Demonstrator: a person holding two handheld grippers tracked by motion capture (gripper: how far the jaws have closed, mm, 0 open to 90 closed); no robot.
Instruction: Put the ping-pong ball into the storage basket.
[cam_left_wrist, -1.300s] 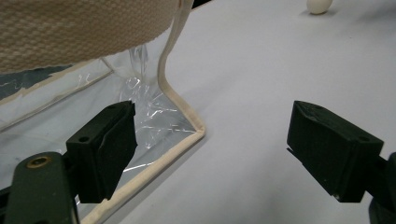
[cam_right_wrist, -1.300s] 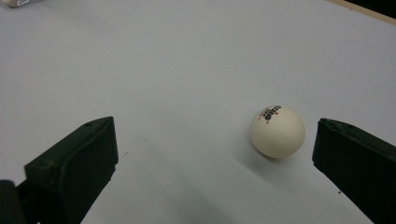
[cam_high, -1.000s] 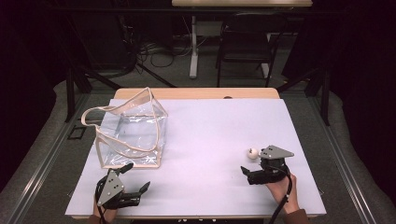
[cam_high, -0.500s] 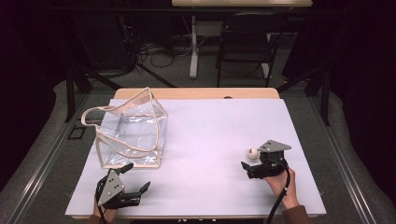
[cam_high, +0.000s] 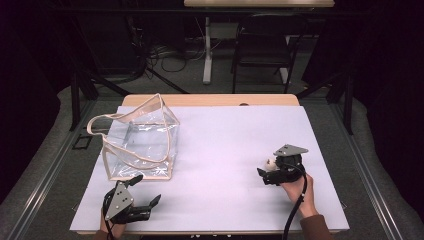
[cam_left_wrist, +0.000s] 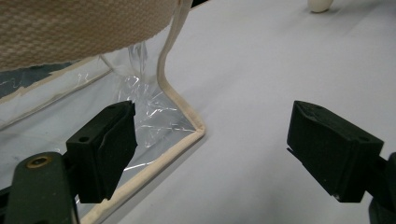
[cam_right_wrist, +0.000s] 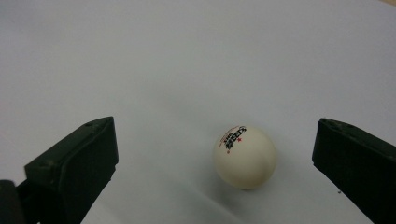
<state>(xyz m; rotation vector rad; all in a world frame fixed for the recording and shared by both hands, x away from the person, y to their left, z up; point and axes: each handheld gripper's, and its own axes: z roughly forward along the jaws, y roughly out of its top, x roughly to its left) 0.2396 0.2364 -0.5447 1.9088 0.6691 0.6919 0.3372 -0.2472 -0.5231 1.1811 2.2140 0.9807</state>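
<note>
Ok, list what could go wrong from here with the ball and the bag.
1. The ball lies loose on the smooth table between the open jaws of the right gripper, nearer one jaw; closing unevenly may knock it so it rolls off.
2. The bag is thin clear plastic with a soft rim; dropping the ball in could miss or tip it.
3. The left gripper sits open at the bag's corner; a nudge may shift the bag.

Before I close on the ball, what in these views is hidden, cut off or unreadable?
- Ping-pong ball, high view: partly hidden behind the right claw.
- Ball's print, right gripper view: too blurred to read.
- Clear bag, left gripper view: cut off by top and left edges; its strap blocks the interior.
- Left claw, high view: its grey plate covers the body.
</note>
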